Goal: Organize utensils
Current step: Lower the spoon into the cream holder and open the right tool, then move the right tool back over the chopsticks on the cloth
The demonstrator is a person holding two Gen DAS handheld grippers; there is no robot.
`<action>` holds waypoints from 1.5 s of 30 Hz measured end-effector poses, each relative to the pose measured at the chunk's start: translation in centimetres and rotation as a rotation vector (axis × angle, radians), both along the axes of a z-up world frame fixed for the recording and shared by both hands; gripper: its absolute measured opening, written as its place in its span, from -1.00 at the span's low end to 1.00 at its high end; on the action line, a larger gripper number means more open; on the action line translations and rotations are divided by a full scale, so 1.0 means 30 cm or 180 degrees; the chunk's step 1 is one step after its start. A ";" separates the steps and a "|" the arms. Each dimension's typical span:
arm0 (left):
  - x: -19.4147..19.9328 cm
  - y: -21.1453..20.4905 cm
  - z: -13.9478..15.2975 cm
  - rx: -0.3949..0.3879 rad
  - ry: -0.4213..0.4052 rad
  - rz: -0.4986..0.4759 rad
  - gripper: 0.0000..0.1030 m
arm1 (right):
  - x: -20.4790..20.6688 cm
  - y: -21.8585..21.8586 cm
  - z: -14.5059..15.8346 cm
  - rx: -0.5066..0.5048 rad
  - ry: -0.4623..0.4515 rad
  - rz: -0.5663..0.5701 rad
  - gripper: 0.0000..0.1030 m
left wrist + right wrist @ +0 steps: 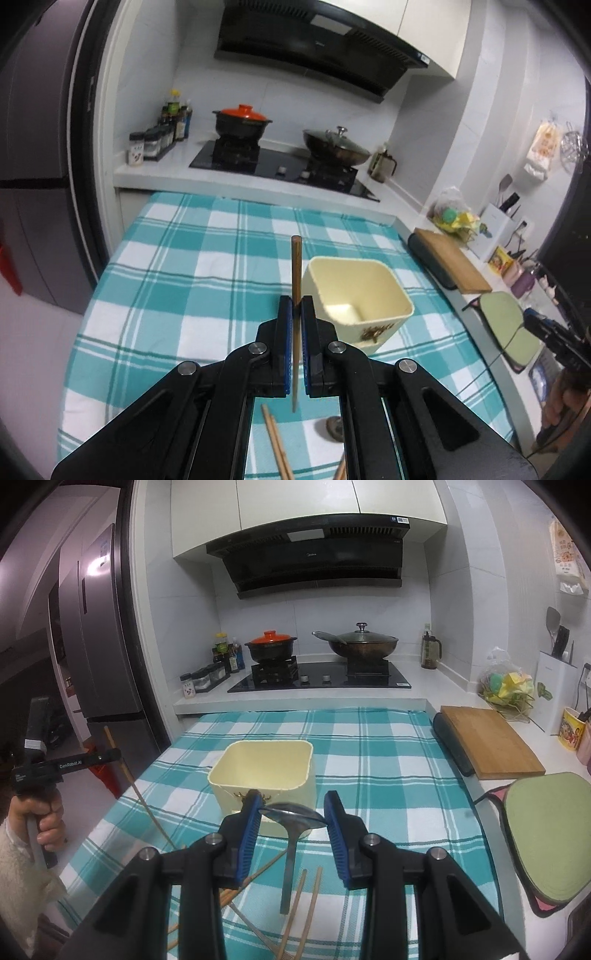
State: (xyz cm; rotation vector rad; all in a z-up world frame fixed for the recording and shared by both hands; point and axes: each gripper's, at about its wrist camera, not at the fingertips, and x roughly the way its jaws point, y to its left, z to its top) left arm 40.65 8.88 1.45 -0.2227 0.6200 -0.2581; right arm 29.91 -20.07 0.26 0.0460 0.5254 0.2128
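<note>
My left gripper (295, 302) is shut on a brown chopstick (296, 269) that stands upright, just left of the cream square container (356, 295) on the checked tablecloth. It shows from the side in the right wrist view (114, 755), holding the chopstick (144, 805) above the table's left edge. My right gripper (291, 805) holds a metal spoon (291, 818) by its bowl between the blue pads, just in front of the container (264, 775). Several loose chopsticks (303, 912) lie on the cloth below.
A wooden cutting board (491, 740) and a green mat (550, 830) lie on the counter to the right. The stove with two pots (317, 675) is behind the table. A fridge (99, 646) stands at the left.
</note>
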 end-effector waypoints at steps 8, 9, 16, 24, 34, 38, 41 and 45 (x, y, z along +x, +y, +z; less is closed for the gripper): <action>0.135 -0.107 0.228 -0.0032 -0.0381 -0.0112 -0.95 | 0.218 0.065 0.167 0.0044 -0.0080 0.0163 -0.31; 0.160 -0.124 0.241 -0.0026 -0.0402 -0.0116 -0.95 | 0.247 0.076 0.184 0.0046 -0.0098 0.0173 -0.31; 0.340 -0.232 0.160 0.0061 -0.0156 -0.0192 -0.95 | 0.462 0.153 0.177 -0.0047 -0.0095 0.0208 -0.31; 0.485 -0.315 -0.080 0.0136 0.0402 -0.0259 -0.94 | 0.679 0.184 -0.064 -0.0149 0.0632 0.0253 -0.31; 0.448 -0.224 -0.031 0.0110 0.0399 0.0102 0.51 | 0.713 0.105 -0.037 0.0025 0.0589 0.0036 0.33; 0.291 -0.165 0.055 0.0321 0.0221 0.0070 0.81 | 0.582 0.065 0.108 -0.0176 0.0232 -0.0056 0.35; 0.141 -0.123 0.073 0.0481 0.0166 0.0005 0.87 | 0.441 0.035 0.175 -0.0275 0.0044 -0.0081 0.50; -0.075 -0.095 0.009 0.0669 0.0230 -0.0011 0.93 | 0.255 0.006 0.190 -0.0420 -0.0055 -0.0053 0.53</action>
